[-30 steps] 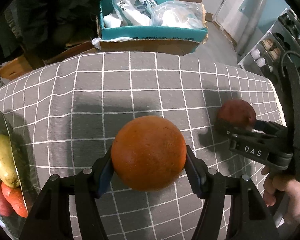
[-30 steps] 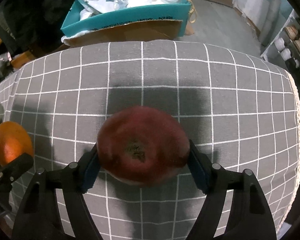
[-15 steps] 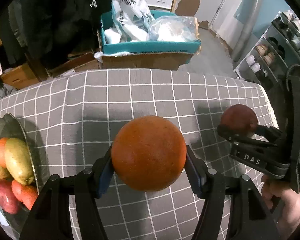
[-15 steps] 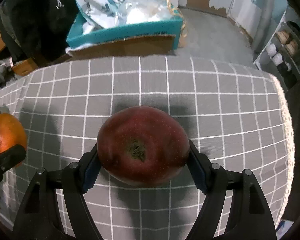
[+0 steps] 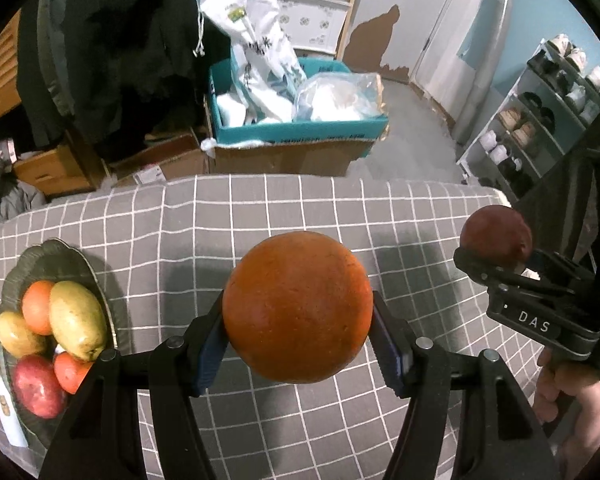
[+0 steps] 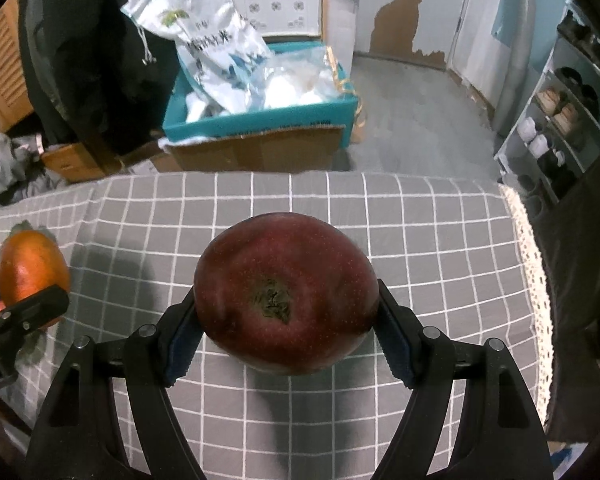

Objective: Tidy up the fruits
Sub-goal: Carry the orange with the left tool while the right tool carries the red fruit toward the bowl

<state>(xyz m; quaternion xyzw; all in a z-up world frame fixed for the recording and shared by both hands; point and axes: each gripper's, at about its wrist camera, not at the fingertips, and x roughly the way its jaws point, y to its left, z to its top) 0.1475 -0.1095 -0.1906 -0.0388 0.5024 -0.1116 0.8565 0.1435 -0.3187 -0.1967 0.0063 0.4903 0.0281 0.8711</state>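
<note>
Grey checked cloth covers the table under both tongs, each pitched steeply down: the left gripper has its blue pads pressed on an orange held clear above the cloth, and at its 3 o'clock the right gripper, a hand on its handle, is clamped on a dark red apple. That apple's calyx end faces the camera, its broad axis lying across the jaws. At 9 o'clock in the left view a dark scalloped plate holds two yellow-green mangoes, two orange fruits and a red apple.
</note>
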